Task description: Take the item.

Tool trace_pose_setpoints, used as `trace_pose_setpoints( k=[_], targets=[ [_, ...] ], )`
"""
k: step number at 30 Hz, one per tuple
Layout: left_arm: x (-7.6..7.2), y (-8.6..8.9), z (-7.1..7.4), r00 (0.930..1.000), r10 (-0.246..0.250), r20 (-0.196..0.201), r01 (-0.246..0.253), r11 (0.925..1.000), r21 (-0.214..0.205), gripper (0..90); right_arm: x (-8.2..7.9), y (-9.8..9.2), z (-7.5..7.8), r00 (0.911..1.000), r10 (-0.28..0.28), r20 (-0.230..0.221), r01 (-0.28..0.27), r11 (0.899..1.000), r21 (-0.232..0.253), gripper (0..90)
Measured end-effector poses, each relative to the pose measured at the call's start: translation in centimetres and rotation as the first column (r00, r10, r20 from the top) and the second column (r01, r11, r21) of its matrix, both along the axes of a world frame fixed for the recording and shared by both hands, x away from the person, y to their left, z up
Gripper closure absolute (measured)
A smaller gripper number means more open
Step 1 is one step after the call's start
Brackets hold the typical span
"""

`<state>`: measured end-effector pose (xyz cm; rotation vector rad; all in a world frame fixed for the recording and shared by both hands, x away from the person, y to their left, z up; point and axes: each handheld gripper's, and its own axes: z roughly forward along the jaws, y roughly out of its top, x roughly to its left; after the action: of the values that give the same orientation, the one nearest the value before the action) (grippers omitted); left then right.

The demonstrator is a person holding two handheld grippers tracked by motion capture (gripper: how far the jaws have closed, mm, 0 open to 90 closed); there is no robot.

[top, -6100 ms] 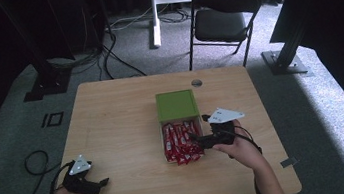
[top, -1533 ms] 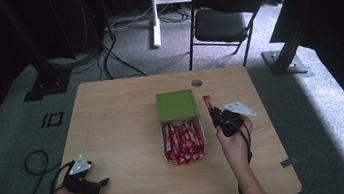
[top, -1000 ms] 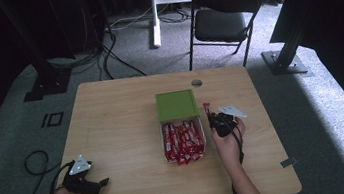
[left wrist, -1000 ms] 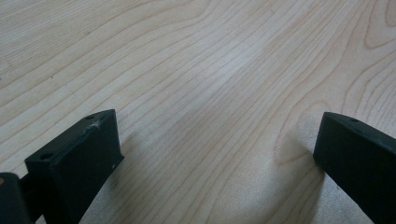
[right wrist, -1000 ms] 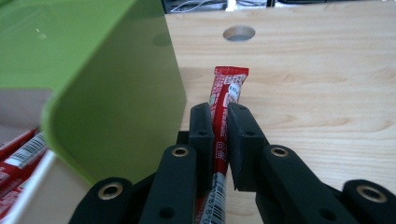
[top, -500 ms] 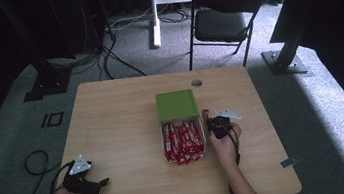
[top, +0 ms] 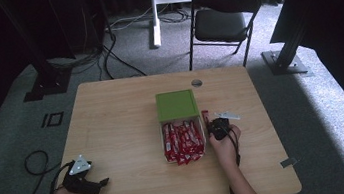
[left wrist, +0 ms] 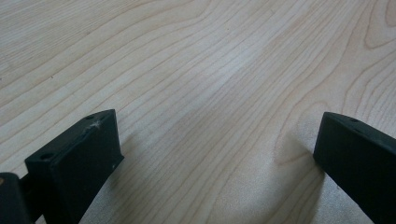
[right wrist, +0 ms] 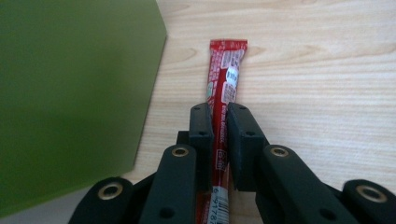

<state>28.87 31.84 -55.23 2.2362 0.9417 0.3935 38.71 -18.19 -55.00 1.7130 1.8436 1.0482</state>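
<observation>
A green-lidded box (top: pixel 176 105) sits mid-table, its white lower half holding several red snack sticks (top: pixel 182 141). My right gripper (top: pixel 211 124) is just right of the box, shut on one red stick (right wrist: pixel 224 95) that points away along the wood beside the green lid (right wrist: pixel 70 93). The stick lies flat or nearly flat on the table (top: pixel 114 130). My left gripper (top: pixel 101 183) rests at the table's front left corner, jaws wide apart over bare wood, with its fingers (left wrist: pixel 79 154) touching the surface.
A round grommet (top: pixel 196 82) is set in the table's far edge. A black folding chair (top: pixel 223 19) stands beyond the table, with stand legs and cables on the grey carpet around it.
My right gripper has carried the red stick from farther right and back toward the box's right side, lowering it to the table. The left gripper has stayed put.
</observation>
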Motion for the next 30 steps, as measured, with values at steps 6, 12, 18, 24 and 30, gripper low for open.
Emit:
trace_pose_setpoints(
  k=[6,12,18,24,30],
  targets=[
    [0.0,0.0,0.0,1.0000,0.000,0.000,0.000,1.0000,0.000,1.5,0.0,-0.1,-0.1,0.9999,0.002,-0.015,-0.002,1.000,0.011,80.0],
    [0.0,0.0,0.0,1.0000,0.000,0.000,0.000,1.0000,0.000,1.5,-0.4,-0.5,0.0,0.9999,0.010,-0.012,-0.009,0.999,0.048,69.4],
    [0.0,0.0,0.0,1.0000,0.000,0.000,0.000,1.0000,0.000,1.5,-0.9,-1.2,1.1,0.9995,0.015,0.029,-0.017,0.997,0.075,45.7],
    [0.0,0.0,0.0,1.0000,0.000,0.000,0.000,1.0000,0.000,1.5,-1.1,-2.4,2.2,0.9907,0.035,0.131,-0.040,0.999,0.036,30.1],
    [0.0,0.0,0.0,1.0000,0.000,0.000,0.000,1.0000,0.000,1.5,-1.5,-3.8,2.8,0.9890,0.018,0.147,-0.025,0.999,0.046,21.0]
  ],
)
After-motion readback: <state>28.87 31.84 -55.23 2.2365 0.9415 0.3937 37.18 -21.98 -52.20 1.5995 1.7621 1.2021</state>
